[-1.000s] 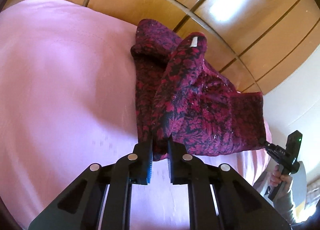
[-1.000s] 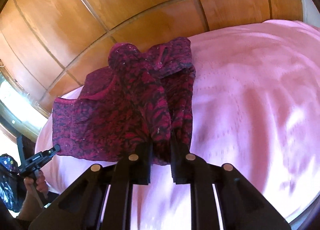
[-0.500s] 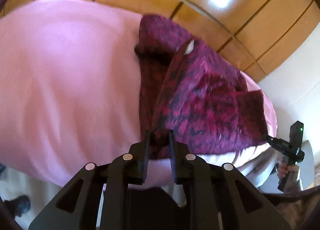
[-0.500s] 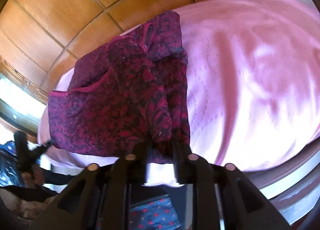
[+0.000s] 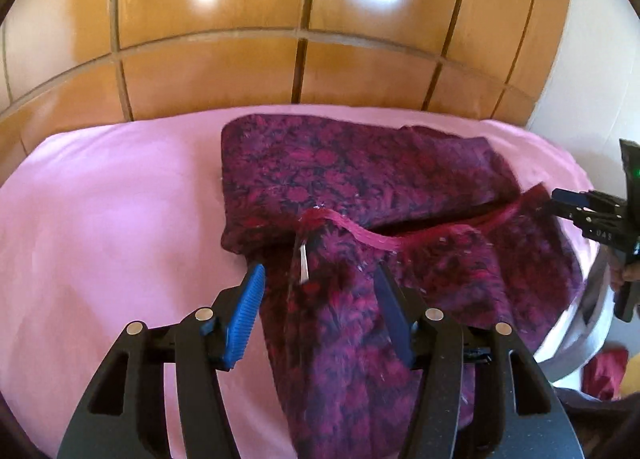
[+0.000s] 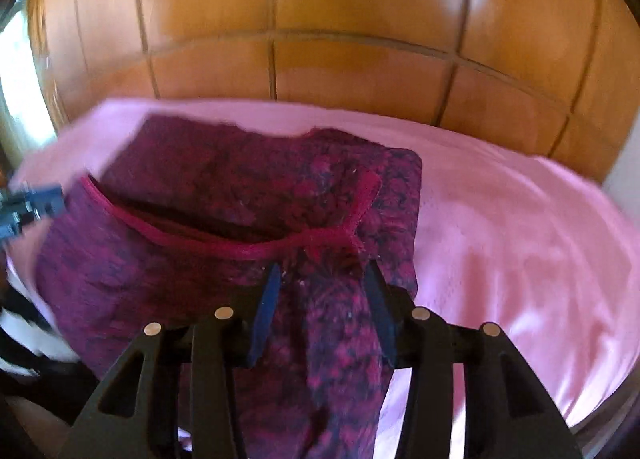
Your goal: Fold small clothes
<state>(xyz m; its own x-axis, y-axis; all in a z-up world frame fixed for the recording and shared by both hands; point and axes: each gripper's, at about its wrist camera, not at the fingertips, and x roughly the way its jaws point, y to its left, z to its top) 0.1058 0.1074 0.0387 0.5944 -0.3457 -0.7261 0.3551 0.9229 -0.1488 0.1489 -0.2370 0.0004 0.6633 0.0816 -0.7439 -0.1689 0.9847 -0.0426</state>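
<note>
The dark red patterned garment [image 5: 360, 195] lay on the pink bedsheet [image 5: 112, 219], its far part folded flat and its near part draping toward me over the bed's edge, a red trimmed hem [image 5: 372, 237] running across the middle. A small white tag [image 5: 304, 267] showed near that hem.

My left gripper [image 5: 320, 299] had its jaws opening, blue pads clear of the cloth that hung loosely between them. My right gripper [image 6: 320, 291] stood partly apart as well, fabric between the jaws; I could not see the pads pressing on it. In the left view I saw the right gripper at the garment's right edge, held by a hand [image 5: 630, 271]. Wooden panelling [image 5: 320, 59] rose behind the bed.
</note>
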